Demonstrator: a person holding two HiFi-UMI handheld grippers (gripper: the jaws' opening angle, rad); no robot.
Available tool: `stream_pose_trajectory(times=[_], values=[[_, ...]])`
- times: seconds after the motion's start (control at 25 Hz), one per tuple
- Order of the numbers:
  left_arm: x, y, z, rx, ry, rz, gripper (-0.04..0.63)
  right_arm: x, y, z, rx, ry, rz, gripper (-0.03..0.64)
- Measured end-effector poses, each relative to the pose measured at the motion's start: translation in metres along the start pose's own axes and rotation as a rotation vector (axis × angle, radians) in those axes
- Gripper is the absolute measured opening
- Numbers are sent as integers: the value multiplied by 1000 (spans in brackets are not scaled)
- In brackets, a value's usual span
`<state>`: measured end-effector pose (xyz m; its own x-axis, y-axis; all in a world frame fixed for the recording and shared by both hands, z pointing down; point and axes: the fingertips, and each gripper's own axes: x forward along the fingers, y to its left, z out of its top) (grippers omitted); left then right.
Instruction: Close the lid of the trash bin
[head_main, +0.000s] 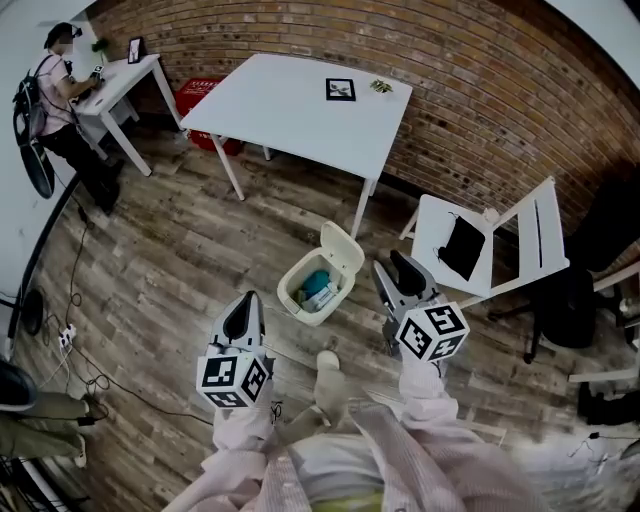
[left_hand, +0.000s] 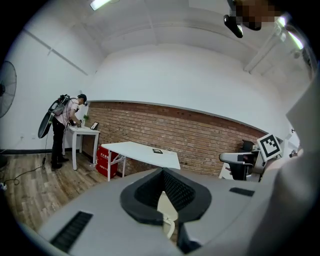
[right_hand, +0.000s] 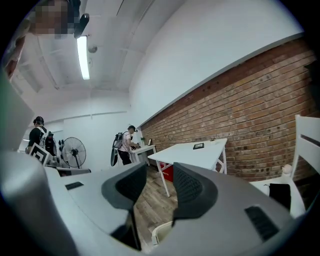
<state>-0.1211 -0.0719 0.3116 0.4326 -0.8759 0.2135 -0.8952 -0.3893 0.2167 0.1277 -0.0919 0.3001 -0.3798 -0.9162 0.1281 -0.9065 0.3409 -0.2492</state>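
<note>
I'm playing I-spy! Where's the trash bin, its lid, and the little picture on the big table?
trash bin (head_main: 286, 292): head view, left rim.
lid (head_main: 345, 250): head view, middle of the raised lid.
picture (head_main: 340, 89): head view, its centre.

Cream trash bin with teal and white contents. Black-and-white square markers on the cubes of the left gripper and right gripper. White bench upper centre; red-brown brick wall; grey-brown wood-plank floor; red crate upper left.

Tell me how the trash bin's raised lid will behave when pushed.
The lid looks thin, hinged plastic, probably swinging down easily. The trash bin seems small and light; a hard shove might slide or tip it.
</note>
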Motion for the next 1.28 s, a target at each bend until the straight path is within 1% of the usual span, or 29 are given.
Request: stream_pose_trajectory(times=[0.36,0.52,0.8,0.92,1.08,1.28], values=[[52,17,3,-30,28,17,-7,55,-36,1,37,32,0,161],[76,23,0,-42,39,22,-8,76,-51,-4,59,48,0,161],[118,18,-9,-52,79,3,-8,103,-86,-21,76,110,-6,161],[133,20,-14,-52,105,-2,-8,117,-97,-34,71,147,-3,161],[152,27,-28,-50,159,-10,-8,137,-103,-61,56,216,16,161],[168,33,-58,-36,253,-53,-8,154,-113,-104,62,275,-12,172]])
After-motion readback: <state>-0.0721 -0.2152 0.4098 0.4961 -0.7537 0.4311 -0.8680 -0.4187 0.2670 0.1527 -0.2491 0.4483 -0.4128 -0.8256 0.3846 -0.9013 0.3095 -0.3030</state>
